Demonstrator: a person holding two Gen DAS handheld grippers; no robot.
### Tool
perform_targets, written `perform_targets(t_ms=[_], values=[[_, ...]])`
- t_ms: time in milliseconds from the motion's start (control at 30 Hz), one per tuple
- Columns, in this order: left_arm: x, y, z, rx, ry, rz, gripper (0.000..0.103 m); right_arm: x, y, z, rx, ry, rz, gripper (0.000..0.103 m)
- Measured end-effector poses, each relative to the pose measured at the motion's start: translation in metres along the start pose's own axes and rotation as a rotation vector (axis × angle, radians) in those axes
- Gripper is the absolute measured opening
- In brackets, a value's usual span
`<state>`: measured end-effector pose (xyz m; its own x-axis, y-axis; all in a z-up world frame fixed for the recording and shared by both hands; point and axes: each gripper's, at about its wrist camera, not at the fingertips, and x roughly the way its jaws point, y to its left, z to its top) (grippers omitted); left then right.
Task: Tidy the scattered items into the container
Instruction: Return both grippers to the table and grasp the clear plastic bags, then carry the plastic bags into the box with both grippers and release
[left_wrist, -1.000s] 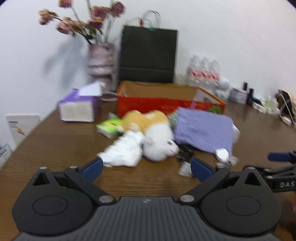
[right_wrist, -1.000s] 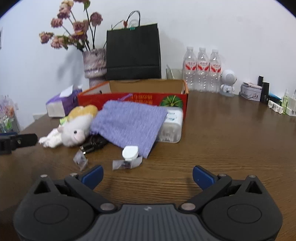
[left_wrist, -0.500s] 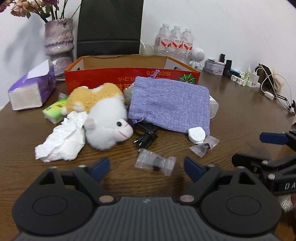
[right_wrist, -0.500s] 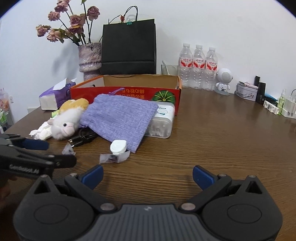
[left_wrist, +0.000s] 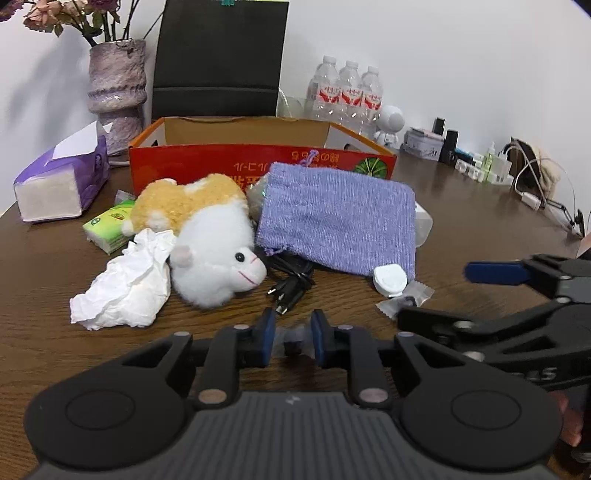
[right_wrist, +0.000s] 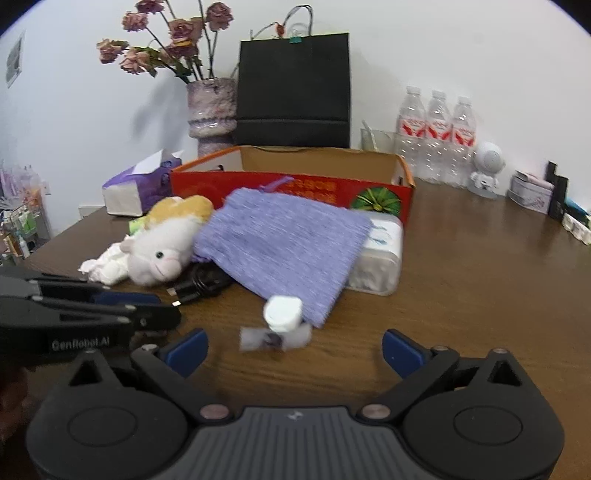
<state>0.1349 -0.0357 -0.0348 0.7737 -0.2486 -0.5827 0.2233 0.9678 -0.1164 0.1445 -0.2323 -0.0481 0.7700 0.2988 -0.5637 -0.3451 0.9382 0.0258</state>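
Two grippers are in my views. My left gripper (left_wrist: 293, 336) has its jaws closing, nearly together, pinching a small clear wrapper (left_wrist: 293, 338) low over the desk (left_wrist: 480, 229), near its front edge. My right gripper (right_wrist: 293, 345) has its jaws spread wide and just starting to close, with nothing pressed between them. A second clear wrapper (right_wrist: 271, 338) lies on the desk just ahead of the gap, and a white cap (right_wrist: 282, 314) rests at its far side, touching it.

Behind the cap a purple pouch (left_wrist: 338, 221) lies flat, its far end leaning against the box (left_wrist: 258, 162), with a clear tub (right_wrist: 380, 258) half under its right side. A black cable (left_wrist: 290, 280) is coiled at the pouch's near left corner. Left of that sits a plush toy (left_wrist: 210, 243), touching a crumpled tissue (left_wrist: 125, 280) on its left, and a green packet (left_wrist: 109, 225) lies behind the tissue. The red box stands open at mid desk, behind all these things; I cannot see its floor.

A tissue pack (left_wrist: 62, 181) sits near the left edge. A vase (left_wrist: 116, 88), a black bag (left_wrist: 221, 59) and bottles (left_wrist: 347, 92) stand along the back edge.
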Motion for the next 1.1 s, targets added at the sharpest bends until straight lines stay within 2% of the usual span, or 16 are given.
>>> perform_targets(t_ms=[67,133,200,233,267,300,400,500,667,733,767,867,933,1100], values=[[-0.001,0.002,-0.001,-0.004,0.001,0.005,0.017,0.007,0.004,0.003,-0.006,0.011,0.012,0.090],[-0.001,0.004,-0.002,-0.004,0.003,0.013,0.017,0.014,0.008,0.004,-0.017,0.033,0.015,0.082],[-0.003,0.006,-0.003,-0.012,0.000,0.014,0.017,0.019,0.009,0.002,-0.023,0.065,0.023,0.056],[-0.004,0.007,-0.003,-0.015,-0.002,0.015,0.017,0.018,0.008,0.002,-0.020,0.063,0.033,0.049],[-0.005,0.007,-0.003,-0.019,-0.004,0.015,0.017,0.016,0.007,0.002,-0.019,0.061,0.041,0.035],[-0.007,0.008,-0.003,-0.025,-0.008,0.015,0.017,0.015,0.006,0.001,-0.018,0.062,0.049,0.033],[-0.013,0.010,-0.004,-0.044,-0.013,0.018,0.024,0.010,0.005,-0.001,-0.015,0.060,0.052,0.030],[-0.018,0.013,-0.007,-0.058,-0.002,0.038,0.049,0.004,0.003,-0.003,0.004,0.056,0.055,0.028],[-0.018,0.013,-0.011,-0.059,0.024,0.052,0.058,-0.002,-0.002,-0.006,0.027,0.051,0.050,0.027],[-0.016,0.008,-0.012,-0.033,0.026,0.087,0.054,-0.004,-0.002,-0.007,0.026,0.049,0.048,0.027],[-0.015,0.006,-0.012,-0.021,0.027,0.103,0.040,-0.005,-0.001,-0.007,0.024,0.048,0.048,0.027],[-0.015,0.004,-0.011,-0.006,0.027,0.113,0.033,-0.008,0.000,-0.009,0.020,0.044,0.056,0.027],[-0.018,0.004,-0.012,-0.008,0.015,0.104,0.018,-0.011,0.000,-0.010,0.019,0.042,0.060,0.027],[-0.022,0.005,-0.014,-0.012,-0.007,0.098,0.017,-0.014,-0.001,-0.010,0.024,0.034,0.065,0.027]])
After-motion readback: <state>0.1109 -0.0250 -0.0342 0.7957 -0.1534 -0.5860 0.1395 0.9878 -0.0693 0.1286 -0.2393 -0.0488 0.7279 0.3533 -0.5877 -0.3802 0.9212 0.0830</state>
